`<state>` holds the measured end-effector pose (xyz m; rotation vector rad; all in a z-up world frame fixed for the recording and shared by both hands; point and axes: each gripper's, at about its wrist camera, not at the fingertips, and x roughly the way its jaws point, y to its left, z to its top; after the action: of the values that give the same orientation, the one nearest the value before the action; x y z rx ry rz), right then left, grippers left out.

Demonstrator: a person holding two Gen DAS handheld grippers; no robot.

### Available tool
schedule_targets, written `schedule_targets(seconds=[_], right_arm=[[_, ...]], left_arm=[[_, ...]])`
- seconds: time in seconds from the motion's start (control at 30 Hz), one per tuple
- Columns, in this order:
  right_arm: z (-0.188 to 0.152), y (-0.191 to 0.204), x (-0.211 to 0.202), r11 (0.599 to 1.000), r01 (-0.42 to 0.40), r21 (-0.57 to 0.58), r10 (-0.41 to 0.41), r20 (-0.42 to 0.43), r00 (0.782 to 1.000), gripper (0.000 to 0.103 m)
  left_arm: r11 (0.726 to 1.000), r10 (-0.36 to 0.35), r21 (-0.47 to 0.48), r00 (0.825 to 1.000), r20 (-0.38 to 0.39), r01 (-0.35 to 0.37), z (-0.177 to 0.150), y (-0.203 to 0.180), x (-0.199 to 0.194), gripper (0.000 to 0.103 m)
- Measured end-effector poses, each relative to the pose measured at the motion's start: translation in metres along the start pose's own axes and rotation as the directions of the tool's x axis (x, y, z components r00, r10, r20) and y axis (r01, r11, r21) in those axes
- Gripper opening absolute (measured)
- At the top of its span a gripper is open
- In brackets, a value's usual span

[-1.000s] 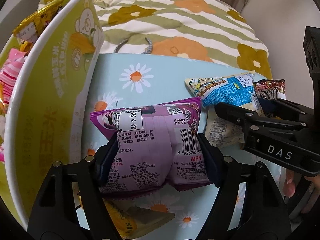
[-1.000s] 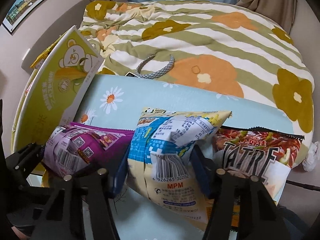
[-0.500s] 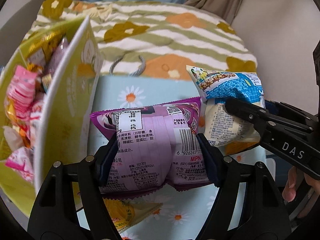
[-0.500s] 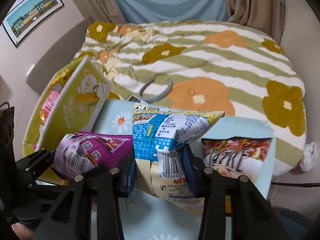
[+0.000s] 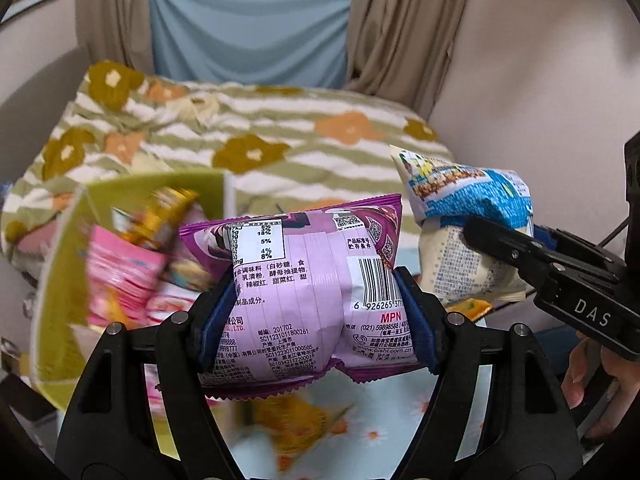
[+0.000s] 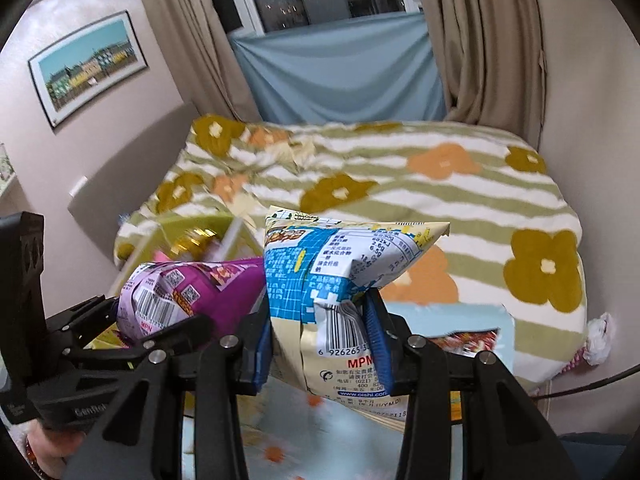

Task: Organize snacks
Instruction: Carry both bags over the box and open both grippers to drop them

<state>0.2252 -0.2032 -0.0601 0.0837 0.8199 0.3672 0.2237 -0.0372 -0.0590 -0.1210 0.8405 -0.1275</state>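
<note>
Your left gripper (image 5: 316,312) is clenched on the purple snack bag (image 5: 308,280), its blue pads pinching the bag's lower half so the top bulges above the jaws. Your right gripper (image 6: 320,344) grasps the blue and cream snack bag (image 6: 340,280) the same way, squeezed narrow at the barcode, the upper part fanning out above. Both bags hang in the air, above the daisy-print cloth (image 5: 460,420). Only the left view shows the green box (image 5: 60,280) open, with pink and gold packets inside, though blurred. Only the right view shows a red packet (image 6: 472,338) on the cloth, mostly cut off by your gripper. The bags' lower edges are hidden behind the jaws.
</note>
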Motion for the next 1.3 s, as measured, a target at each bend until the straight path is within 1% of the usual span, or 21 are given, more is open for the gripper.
schedule_targets(seconds=[0.13,0.27,0.4,0.53,0.63,0.73,0.8,0.83,0.87,0.9,1.03,1.1,1.2,1.3], right_arm=[[0.009,0.039,-0.006,0.999,-0.025,-0.028,0.026,0.043,0.999,0.038],[0.015,0.083,0.000,0.996,-0.069,-0.057,0.072,0.054,0.996,0.038],[0.014,0.128,0.017,0.991,-0.114,-0.066,0.116,0.041,0.992,0.038],[0.006,0.163,0.037,0.990,-0.129,-0.063,0.130,0.007,0.992,0.038],[0.000,0.181,0.049,0.991,-0.126,-0.050,0.126,-0.017,0.992,0.038],[-0.011,0.193,0.058,0.994,-0.107,-0.027,0.106,-0.035,0.994,0.038],[-0.018,0.196,0.061,0.996,-0.088,-0.011,0.088,-0.045,0.995,0.038],[-0.021,0.196,0.063,0.997,-0.080,0.000,0.080,-0.051,0.996,0.038],[-0.025,0.197,0.064,0.997,-0.071,0.010,0.072,-0.057,0.996,0.038],[-0.028,0.197,0.065,0.998,-0.061,0.018,0.062,-0.064,0.996,0.038],[-0.037,0.197,0.064,0.999,-0.030,0.034,0.033,-0.086,0.996,0.038],[-0.038,0.199,0.063,0.999,-0.026,0.032,0.029,-0.091,0.995,0.038],[-0.035,0.204,0.062,0.999,-0.037,0.015,0.038,-0.094,0.995,0.038],[-0.029,0.207,0.066,0.998,-0.065,0.008,0.065,-0.102,0.993,0.038]], left_arm=[[0.999,0.047,-0.015,0.998,0.050,-0.046,0.006,0.046,-0.031,0.073],[0.995,0.093,-0.043,0.994,0.065,-0.090,0.006,0.094,-0.050,0.073],[0.990,0.128,-0.062,0.991,0.044,-0.125,-0.003,0.145,-0.055,0.073],[0.988,0.133,-0.074,0.991,0.005,-0.132,-0.021,0.185,-0.055,0.073],[0.989,0.128,-0.064,0.991,-0.035,-0.130,-0.033,0.209,-0.046,0.073],[0.992,0.107,-0.056,0.992,-0.067,-0.111,-0.046,0.225,-0.037,0.075],[0.993,0.096,-0.055,0.992,-0.084,-0.101,-0.053,0.232,-0.032,0.086],[0.994,0.085,-0.054,0.992,-0.090,-0.090,-0.057,0.235,-0.030,0.100],[0.995,0.083,-0.055,0.993,-0.083,-0.088,-0.059,0.237,-0.031,0.103],[0.995,0.079,-0.057,0.994,-0.073,-0.083,-0.061,0.238,-0.033,0.103],[0.995,0.044,-0.084,0.995,-0.090,-0.052,-0.064,0.244,-0.038,0.103],[0.994,0.036,-0.101,0.996,-0.077,-0.044,-0.063,0.246,-0.045,0.103],[0.993,0.052,-0.104,0.998,-0.046,-0.056,-0.060,0.241,-0.059,0.103],[0.992,0.069,-0.100,0.997,-0.035,-0.073,-0.055,0.237,-0.065,0.103]])
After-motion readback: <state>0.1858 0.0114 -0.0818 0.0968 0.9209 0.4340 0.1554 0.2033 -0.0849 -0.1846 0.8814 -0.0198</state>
